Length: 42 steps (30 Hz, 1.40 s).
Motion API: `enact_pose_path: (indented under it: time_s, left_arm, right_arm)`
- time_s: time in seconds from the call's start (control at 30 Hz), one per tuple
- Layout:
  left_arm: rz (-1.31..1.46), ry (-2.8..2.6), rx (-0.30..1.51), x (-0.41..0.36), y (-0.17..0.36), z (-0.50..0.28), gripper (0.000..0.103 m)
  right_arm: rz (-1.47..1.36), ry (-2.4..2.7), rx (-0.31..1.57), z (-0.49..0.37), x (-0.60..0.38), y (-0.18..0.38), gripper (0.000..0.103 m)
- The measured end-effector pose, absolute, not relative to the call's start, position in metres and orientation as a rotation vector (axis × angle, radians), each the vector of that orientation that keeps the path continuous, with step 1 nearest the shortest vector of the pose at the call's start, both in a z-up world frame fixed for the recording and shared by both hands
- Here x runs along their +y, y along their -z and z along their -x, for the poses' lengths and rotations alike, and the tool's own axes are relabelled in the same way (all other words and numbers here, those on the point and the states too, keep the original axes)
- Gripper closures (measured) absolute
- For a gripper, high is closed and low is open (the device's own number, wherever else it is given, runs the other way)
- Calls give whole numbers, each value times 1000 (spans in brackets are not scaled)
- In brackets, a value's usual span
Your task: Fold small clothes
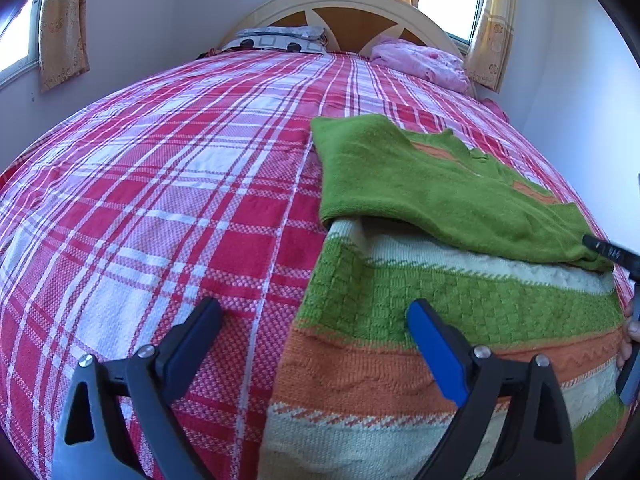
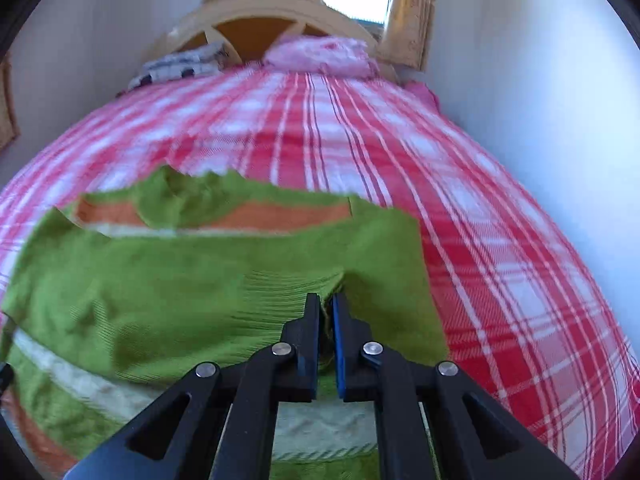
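Right claw [image 2: 327, 300] is clamped on a green sleeve [image 2: 240, 280] of the striped sweater [image 1: 440, 320], folded across its body on the bed [image 1: 160, 200]. Left claw [image 1: 316, 320] hangs spread apart over the sweater's left edge, gripping nothing. Two pillows [image 1: 280, 38] lie well beyond by the headboard [image 1: 352, 4].

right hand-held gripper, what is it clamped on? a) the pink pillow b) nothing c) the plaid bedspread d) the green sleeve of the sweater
d, in the right wrist view the right hand-held gripper has its jaws nearly together with the ribbed end of the green sleeve pinched between them.
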State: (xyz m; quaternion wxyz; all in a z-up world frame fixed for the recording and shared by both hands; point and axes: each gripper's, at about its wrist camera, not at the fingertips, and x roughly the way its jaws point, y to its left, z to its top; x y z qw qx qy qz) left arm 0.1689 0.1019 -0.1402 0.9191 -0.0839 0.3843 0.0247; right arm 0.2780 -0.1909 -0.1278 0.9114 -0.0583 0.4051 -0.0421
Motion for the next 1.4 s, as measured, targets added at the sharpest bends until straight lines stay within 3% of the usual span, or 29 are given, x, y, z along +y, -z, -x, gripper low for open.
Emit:
enact_pose_path:
  time_s: [0.2, 0.33, 0.57, 0.83, 1.1, 1.17, 1.23, 1.27, 1.4]
  left_arm:
    - [168, -53, 792, 101, 141, -170, 5]
    - [166, -54, 792, 100, 141, -170, 4]
    - [168, -50, 793, 100, 142, -170, 4]
    - [156, -29, 804, 99, 141, -170, 0]
    - [91, 135, 727, 114, 110, -121, 0]
    - [50, 181, 679, 120, 98, -97, 0]
    - [27, 231, 636, 131, 88, -68, 0]
    - [29, 254, 629, 136, 85, -57, 0]
    - [97, 374, 670, 153, 90, -16, 1]
  right_arm:
    - [1, 316, 767, -256, -235, 103, 97]
    - [-177, 104, 761, -239, -235, 93, 97]
    - [-40, -106, 879, -259, -169, 126, 97]
    - [-46, 8, 955, -247, -198, 124, 97]
    - [-44, -99, 675, -105, -208, 35, 96]
    - [-51, -125, 670, -71, -211, 27, 88]
    - [-107, -156, 658, -43, -215, 26, 41]
    - [-165, -179, 637, -25, -219, 28, 27]
    - [-258, -229, 656, 10, -217, 41, 27]
